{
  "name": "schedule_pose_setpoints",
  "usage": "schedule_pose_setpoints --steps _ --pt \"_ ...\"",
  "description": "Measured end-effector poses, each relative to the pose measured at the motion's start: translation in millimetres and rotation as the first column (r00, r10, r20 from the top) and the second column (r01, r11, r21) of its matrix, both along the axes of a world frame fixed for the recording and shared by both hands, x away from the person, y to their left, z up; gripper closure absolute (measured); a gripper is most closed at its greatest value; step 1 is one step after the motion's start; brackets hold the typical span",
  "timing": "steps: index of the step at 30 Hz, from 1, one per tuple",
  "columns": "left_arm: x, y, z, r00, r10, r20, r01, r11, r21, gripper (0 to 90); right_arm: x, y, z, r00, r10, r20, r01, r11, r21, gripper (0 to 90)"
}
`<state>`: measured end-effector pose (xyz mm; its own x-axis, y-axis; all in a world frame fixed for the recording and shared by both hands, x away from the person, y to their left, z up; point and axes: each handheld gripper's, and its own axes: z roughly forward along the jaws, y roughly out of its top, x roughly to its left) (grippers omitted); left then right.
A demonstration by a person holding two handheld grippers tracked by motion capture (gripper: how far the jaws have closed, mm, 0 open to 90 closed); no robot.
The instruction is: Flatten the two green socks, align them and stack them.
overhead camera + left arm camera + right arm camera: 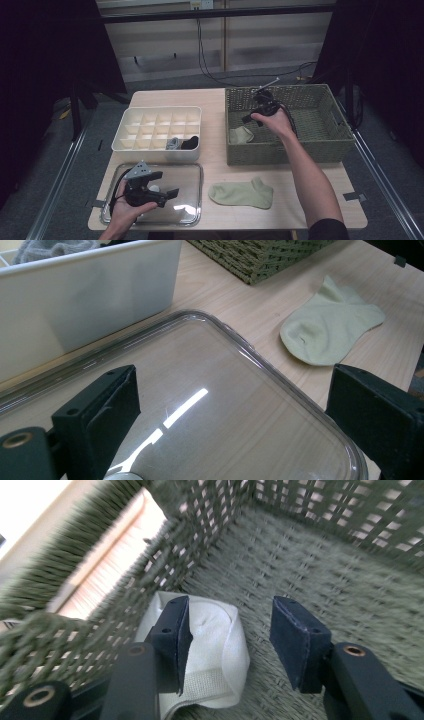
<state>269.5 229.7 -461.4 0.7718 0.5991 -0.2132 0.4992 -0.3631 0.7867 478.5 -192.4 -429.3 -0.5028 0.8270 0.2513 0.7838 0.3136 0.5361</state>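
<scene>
Right gripper [230, 640] over crosswise-lying sock [220, 650]

Wicker basket [165, 550] wall crowds the pale sock [220, 645] on one side; open basket floor lies beyond.

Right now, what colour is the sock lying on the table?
Pale yellow-green sock, plain, no pattern; the left gripper view shows it best.

Divided organiser box [159, 124] at the table's [295, 200] back left with rolled socks [182, 143] in its front-right cells, clear lid [187, 172] before it at the front-left corner, wicker basket [310, 145] back right holding one sock [241, 134] in its front-left corner, another sock [242, 193] flat near the front edge, right of the lid
</scene>
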Motion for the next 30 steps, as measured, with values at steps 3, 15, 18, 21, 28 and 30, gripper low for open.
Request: schedule_pose_setpoints --steps 3,15,18,21,28,30 --pt "-0.8 0.2 0.0 1.0000 -0.003 0.004 0.003 1.0000 0.000 6.5 5.2 2.2 -11.3 0.9964 0.016 -0.083 -0.015 1.000 0.005 49.6" --pt "-1.4 0.6 -0.3 0.9999 0.004 0.016 -0.004 1.0000 0.006 7.1 11.2 3.9 -23.9 0.9914 -0.005 -0.131 -0.006 0.996 -0.088 56.8" --pt "-1.8 -0.7 -0.4 0.9999 -0.004 0.015 0.004 0.9999 0.010 7.1 12.5 5.4 -28.3 0.9866 0.007 -0.163 -0.023 0.995 -0.099 56.5" --pt "-0.9 -0.8 -0.1 0.9998 -0.004 0.020 0.004 0.9999 0.014 7.1 13.8 9.1 -32.4 0.9813 0.039 -0.188 -0.061 0.992 -0.113 56.5" --pt "-0.1 -0.5 -0.2 0.9997 0.000 0.025 0.000 0.9999 0.014 7.5 12.2 11.8 -31.7 0.9767 0.048 -0.209 -0.074 0.990 -0.117 86.5" --pt "-0.3 -0.6 -0.6 0.9998 0.004 0.021 -0.004 0.9999 0.013 7.6 11.1 9.8 -27.8 0.9790 0.045 -0.199 -0.065 0.993 -0.098 88.2"
